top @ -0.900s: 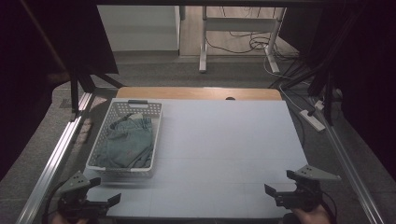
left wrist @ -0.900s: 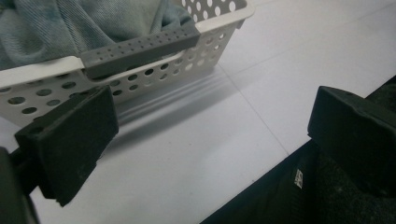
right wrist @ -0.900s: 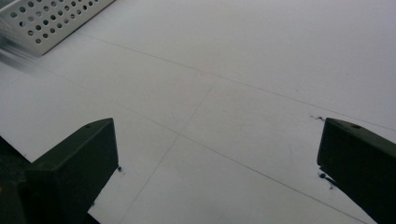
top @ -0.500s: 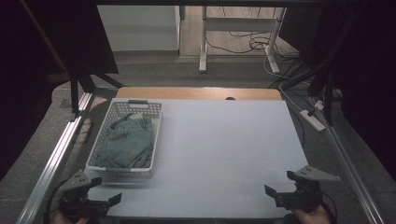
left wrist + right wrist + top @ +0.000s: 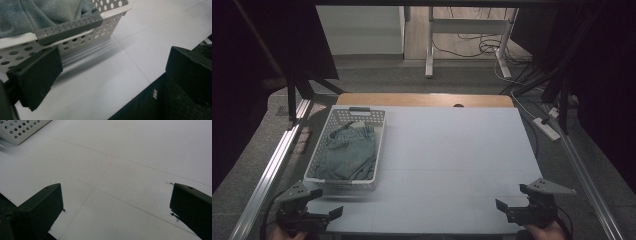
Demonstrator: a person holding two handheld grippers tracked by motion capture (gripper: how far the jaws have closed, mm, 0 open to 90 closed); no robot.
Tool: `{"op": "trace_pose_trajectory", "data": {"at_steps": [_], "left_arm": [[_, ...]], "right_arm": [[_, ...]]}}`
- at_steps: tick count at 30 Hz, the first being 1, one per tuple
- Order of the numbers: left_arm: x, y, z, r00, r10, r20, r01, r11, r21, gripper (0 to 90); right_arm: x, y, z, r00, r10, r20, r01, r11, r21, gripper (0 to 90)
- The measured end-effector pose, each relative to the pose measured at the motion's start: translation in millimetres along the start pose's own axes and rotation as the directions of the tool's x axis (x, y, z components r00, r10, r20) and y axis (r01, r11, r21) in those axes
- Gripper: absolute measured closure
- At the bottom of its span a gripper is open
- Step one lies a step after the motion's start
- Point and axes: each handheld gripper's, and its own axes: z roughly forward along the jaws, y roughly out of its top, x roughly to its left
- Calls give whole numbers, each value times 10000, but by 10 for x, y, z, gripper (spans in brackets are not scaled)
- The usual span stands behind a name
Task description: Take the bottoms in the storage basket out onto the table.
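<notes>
Left gripper wide, facing basket.

**No legible text**

No word, number, brand or sign can be read in any of the views. A small pale tag is seen on the dark fabric at the lower right of the left gripper view, but whatever is printed on it is too small and blurred to be made out. A few faint dark marks are seen on the white table surface in the right gripper view; no characters are formed by them.
</notes>
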Motion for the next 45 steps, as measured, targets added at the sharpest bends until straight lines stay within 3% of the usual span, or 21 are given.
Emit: {"op": "trace_pose_trajectory", "data": {"at_steps": [10,15,19,25,36,41,45], "left_arm": [[-30,42,-5,9995,327,36,-327,9995,-35,3],[-39,79,17,9966,746,355,-743,9972,-104,3],[-51,104,28,9940,1048,297,-1045,9944,-130,1],[-55,156,28,9944,935,487,-926,9955,-208,0],[-48,290,42,9925,1194,279,-1184,9923,-360,0],[-38,356,57,9939,1019,421,-1010,9946,-225,0],[-42,417,74,9915,1272,257,-1269,9918,-120,0]], "right_arm": [[14,2,11,9999,-154,-79,155,9998,137,0],[5,0,13,9998,-104,-149,106,9998,154,0],[4,1,19,9998,-88,-173,92,9997,225,0],[10,8,31,9997,-112,-222,119,9995,298,0],[3,10,40,9996,-90,-282,100,9993,371,0],[5,12,46,9995,-139,-292,151,9990,413,0],[5,11,46,9994,-144,-310,157,9990,413,0]]}}
